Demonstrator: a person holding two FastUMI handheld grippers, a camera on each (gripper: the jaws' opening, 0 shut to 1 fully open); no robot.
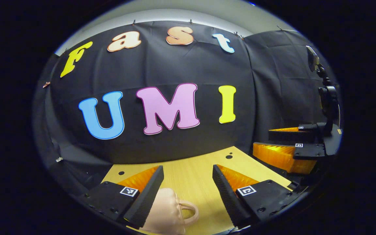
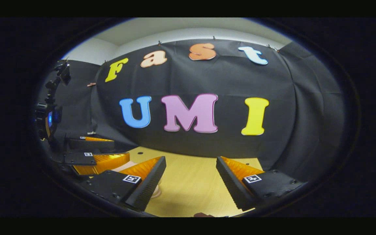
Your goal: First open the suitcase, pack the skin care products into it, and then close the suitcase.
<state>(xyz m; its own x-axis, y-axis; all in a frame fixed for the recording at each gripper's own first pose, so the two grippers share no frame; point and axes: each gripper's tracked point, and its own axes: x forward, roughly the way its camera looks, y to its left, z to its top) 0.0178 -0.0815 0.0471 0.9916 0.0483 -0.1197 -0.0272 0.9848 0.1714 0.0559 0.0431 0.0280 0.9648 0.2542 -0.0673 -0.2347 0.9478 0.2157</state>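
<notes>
A pale pink suitcase [image 1: 170, 212] with a loop handle lies on the wooden table [image 1: 191, 173], low in the left gripper view. My left gripper [image 1: 188, 187] hovers just over it, open, its left finger covering part of the case. In the right gripper view a sliver of the pink suitcase [image 2: 157, 193] peeks out behind my own left finger. My right gripper [image 2: 190, 182] is open above the bare table [image 2: 191, 192]. Each gripper shows in the other's view, fingers apart: the right gripper [image 1: 262, 138] at the right, the left gripper [image 2: 121, 150] at the left. I can see none of the skin care products.
The black cloth wall closes off the far edge of the table and wraps round both sides. A small dark reddish thing [image 2: 202, 214] pokes in at the bottom edge of the right gripper view. Small dark holes [image 1: 229, 156] dot the tabletop.
</notes>
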